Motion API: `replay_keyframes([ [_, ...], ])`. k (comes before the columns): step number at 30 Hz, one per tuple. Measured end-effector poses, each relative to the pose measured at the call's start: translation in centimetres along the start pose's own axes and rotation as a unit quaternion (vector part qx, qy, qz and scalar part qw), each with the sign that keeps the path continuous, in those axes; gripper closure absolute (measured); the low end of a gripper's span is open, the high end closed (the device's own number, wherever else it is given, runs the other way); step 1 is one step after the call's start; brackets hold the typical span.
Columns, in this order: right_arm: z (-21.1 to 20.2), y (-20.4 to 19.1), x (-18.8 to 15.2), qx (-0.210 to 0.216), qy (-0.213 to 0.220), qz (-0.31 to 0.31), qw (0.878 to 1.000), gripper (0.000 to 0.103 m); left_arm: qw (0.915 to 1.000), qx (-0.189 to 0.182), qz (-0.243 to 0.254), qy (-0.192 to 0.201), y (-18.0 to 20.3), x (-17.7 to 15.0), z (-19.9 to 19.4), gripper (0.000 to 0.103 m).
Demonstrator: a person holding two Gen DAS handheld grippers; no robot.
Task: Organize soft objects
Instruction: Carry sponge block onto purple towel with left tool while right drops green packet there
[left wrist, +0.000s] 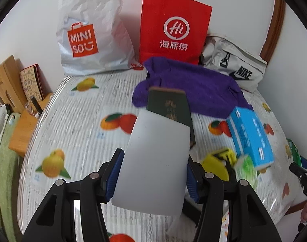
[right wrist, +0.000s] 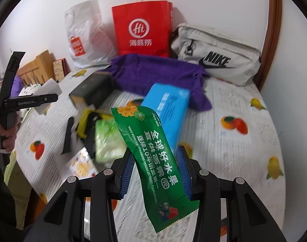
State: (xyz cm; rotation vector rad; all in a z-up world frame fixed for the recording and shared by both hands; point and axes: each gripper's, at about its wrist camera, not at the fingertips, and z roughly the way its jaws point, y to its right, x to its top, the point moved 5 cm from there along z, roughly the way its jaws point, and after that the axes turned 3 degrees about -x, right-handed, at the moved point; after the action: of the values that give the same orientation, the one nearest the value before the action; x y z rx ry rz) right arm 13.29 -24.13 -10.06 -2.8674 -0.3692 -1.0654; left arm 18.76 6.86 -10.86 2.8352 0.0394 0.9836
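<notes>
Two claws loaded over the fruit-print bed (left wrist: 76, 121), where a purple cloth (left wrist: 195, 88) lies beside a blue tissue pack (left wrist: 250, 137): my left claw (left wrist: 151, 177) pinches a white pouch (left wrist: 155, 161), my right claw (right wrist: 156, 173) pinches a green wrapper (right wrist: 157, 161).

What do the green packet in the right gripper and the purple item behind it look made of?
Green packet: glossy printed plastic film, with crimped serrated ends and sheen. Purple cloth: soft, matte, fuzzy fabric, likely fleece or knit, which slumps in folds on the bed. Exact fibre unclear.
</notes>
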Motion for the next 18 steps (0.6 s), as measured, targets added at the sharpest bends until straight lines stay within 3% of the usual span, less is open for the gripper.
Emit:
replay_keyframes([
  [18,8.0,5.3,10.4,-0.035,-0.006,0.054,0.998,0.061,0.9998,-0.001,-0.008,-0.017,-0.3,8.3,4.9,0.049],
])
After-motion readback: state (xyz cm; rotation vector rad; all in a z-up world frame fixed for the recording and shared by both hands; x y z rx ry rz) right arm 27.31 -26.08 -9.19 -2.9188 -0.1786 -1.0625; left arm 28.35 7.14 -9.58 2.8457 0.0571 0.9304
